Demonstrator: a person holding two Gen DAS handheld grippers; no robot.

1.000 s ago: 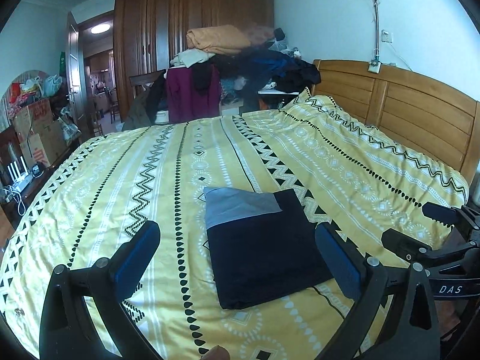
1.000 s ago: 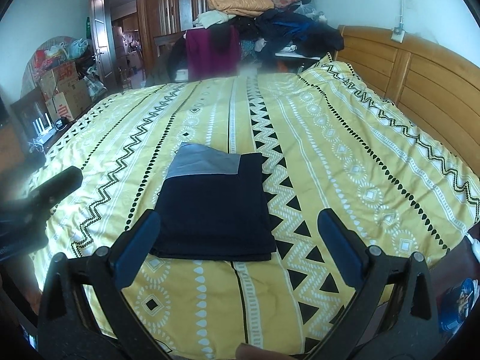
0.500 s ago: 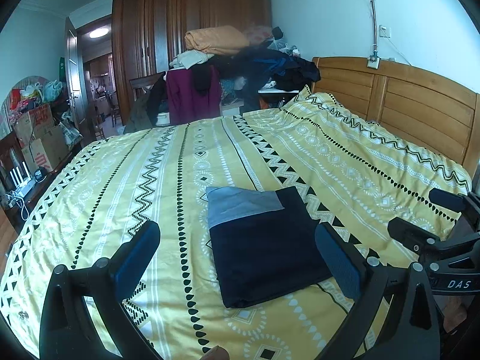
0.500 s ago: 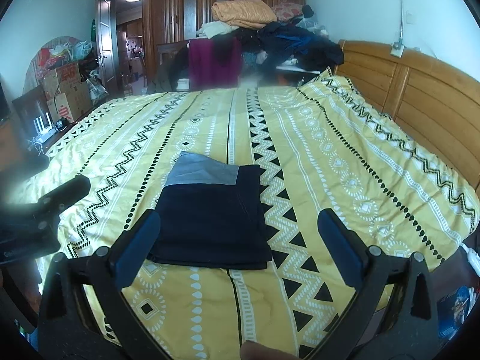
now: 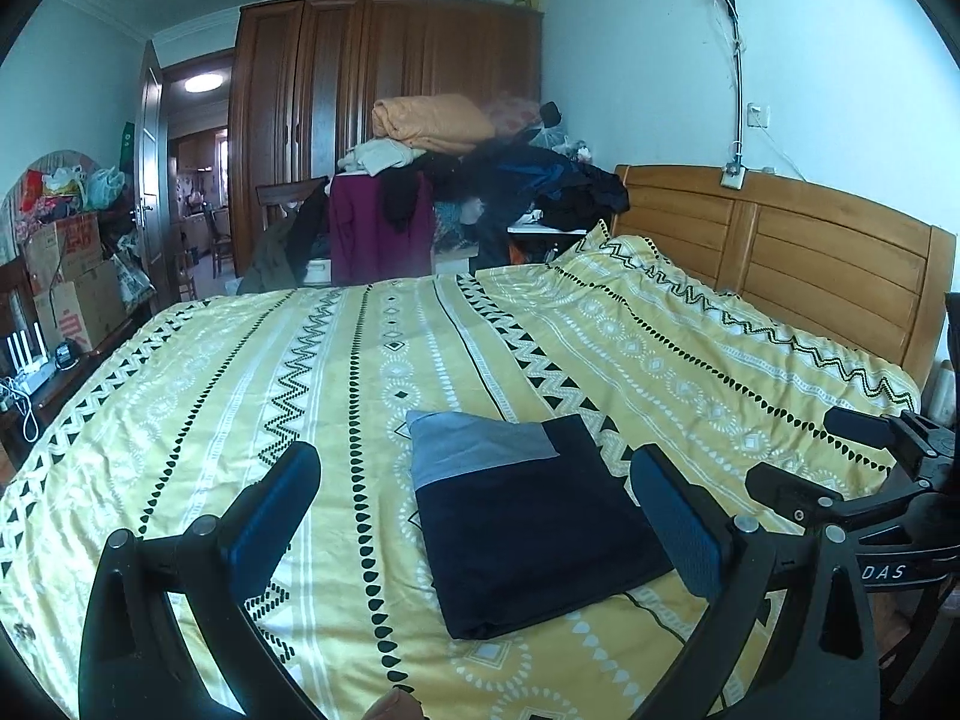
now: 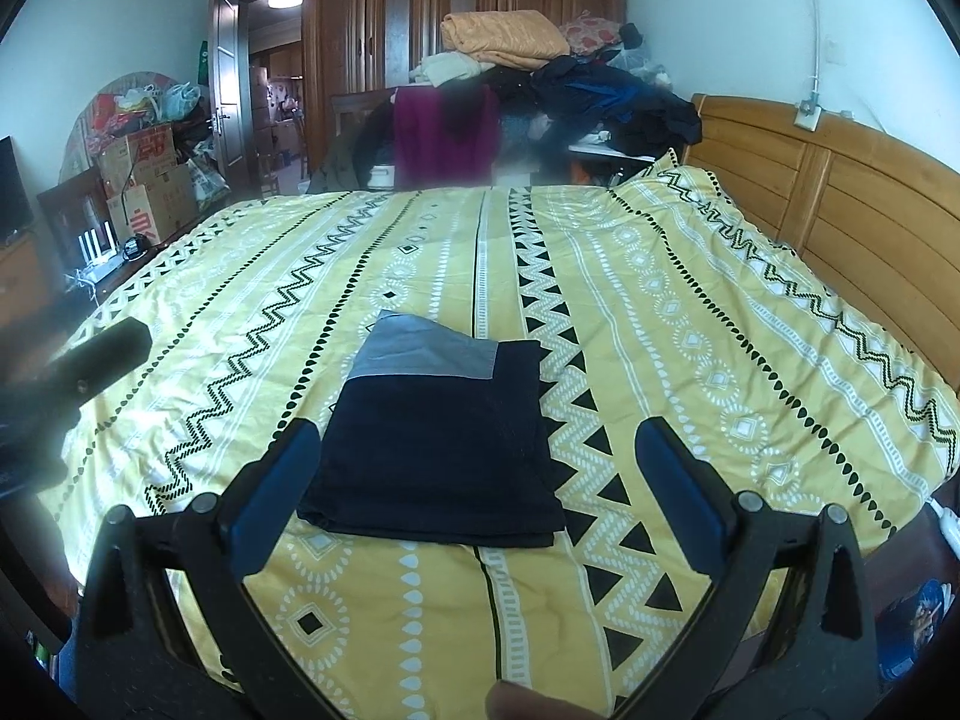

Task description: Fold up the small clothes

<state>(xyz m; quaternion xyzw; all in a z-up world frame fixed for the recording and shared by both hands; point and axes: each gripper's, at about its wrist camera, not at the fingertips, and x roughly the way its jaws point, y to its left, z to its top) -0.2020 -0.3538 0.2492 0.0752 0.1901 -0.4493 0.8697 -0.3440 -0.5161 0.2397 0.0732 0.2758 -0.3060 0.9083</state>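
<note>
Both grippers have backed up and tilted higher; left gripper (image 5: 474,516) and right gripper (image 6: 474,480) fingers spread, holding nothing. Folded dark garment (image 6: 432,456) lies lower centre on the bed (image 6: 690,330). Risk: a careless re-approach snags an edge and undoes the fold.

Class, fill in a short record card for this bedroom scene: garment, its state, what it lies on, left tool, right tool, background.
garment: dark navy cloth with a grey band
state: folded into a flat rectangle
lies on: yellow patterned bedspread
left tool: open, holding nothing, above the bedspread
right tool: open, holding nothing
background: pile of clothes before a brown wooden wardrobe
</note>
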